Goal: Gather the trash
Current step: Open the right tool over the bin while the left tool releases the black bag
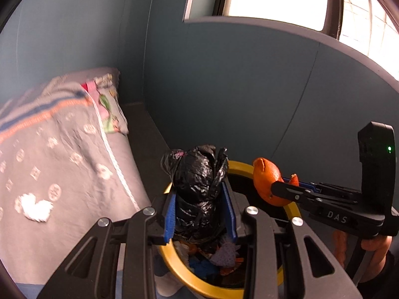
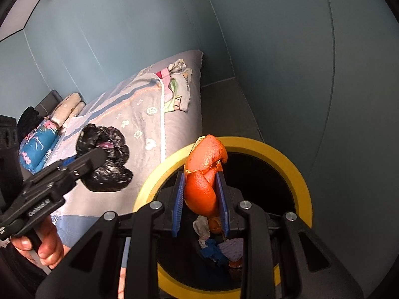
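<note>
My left gripper (image 1: 199, 199) is shut on a crumpled black plastic bag (image 1: 197, 186) and holds it over the near left rim of a round bin with a yellow rim (image 1: 239, 167). My right gripper (image 2: 200, 191) is shut on a piece of orange peel (image 2: 203, 177), held above the bin's opening (image 2: 261, 147). The peel (image 1: 265, 178) and right gripper (image 1: 281, 186) also show in the left wrist view. The bag (image 2: 104, 159) and left gripper (image 2: 92, 159) also show in the right wrist view. Inside the bin lie scraps of blue, purple and orange trash (image 2: 222, 246).
A bed with a grey patterned cover (image 1: 62, 162) stands left of the bin, with a white crumpled scrap (image 1: 35, 206) on it and folded cloth (image 2: 177, 92) at its far end. Pillows (image 2: 40, 144) lie at the left. Blue-grey walls (image 1: 237, 87) close in behind the bin.
</note>
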The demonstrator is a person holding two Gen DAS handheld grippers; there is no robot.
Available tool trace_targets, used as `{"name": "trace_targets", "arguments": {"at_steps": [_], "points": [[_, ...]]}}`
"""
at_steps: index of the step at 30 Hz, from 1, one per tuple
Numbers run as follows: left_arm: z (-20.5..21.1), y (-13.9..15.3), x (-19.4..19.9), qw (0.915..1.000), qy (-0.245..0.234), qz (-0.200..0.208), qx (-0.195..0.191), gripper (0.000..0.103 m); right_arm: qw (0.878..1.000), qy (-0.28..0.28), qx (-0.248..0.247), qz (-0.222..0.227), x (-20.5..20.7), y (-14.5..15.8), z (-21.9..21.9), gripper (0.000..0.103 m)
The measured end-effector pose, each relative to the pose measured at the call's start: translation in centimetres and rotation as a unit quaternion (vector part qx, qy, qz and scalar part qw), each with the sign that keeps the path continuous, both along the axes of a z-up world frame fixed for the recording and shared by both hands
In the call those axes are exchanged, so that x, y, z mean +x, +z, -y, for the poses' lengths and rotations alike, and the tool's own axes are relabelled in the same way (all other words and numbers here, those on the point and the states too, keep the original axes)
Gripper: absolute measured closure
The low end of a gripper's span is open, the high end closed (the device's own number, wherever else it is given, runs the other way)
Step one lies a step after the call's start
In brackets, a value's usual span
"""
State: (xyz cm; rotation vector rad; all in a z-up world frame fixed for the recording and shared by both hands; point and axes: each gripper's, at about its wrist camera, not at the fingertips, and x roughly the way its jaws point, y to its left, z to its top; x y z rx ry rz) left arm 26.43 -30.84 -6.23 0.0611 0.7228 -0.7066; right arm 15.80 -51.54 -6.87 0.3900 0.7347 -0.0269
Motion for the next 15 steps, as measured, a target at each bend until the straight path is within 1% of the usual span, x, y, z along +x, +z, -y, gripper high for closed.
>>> {"name": "trace_targets", "arguments": {"at_steps": [4, 10, 12, 14, 15], "points": [[0.7, -1.8, 0.8, 0.9997, -0.002, -0.024, 0.005, 0.072, 1.000, -0.009, 0.012, -0.009, 0.3, -1.1, 0.6, 0.079], [0.9, -3.7, 1.9, 0.9985, -0.001, -0.054, 0.001, 0.071, 1.000, -0.016, 0.011, -0.015, 0.4, -1.9, 0.6, 0.078], [0.8, -3.8, 2.0, 0.9981, -0.004, -0.062, -0.003, 0.069, 1.000, -0.022, 0.001, -0.015, 0.4, -1.8, 0.5, 0.077], [0.6, -3.8, 2.1, 0.9977, -0.004, -0.067, -0.007, 0.064, 0.999, -0.029, -0.006, -0.014, 0.2, -1.5, 0.5, 0.074], [0.5, -3.7, 2.1, 0.9977, -0.003, -0.066, -0.009, 0.059, 0.999, -0.032, -0.002, -0.012, 0.1, -1.3, 0.6, 0.072]]}}
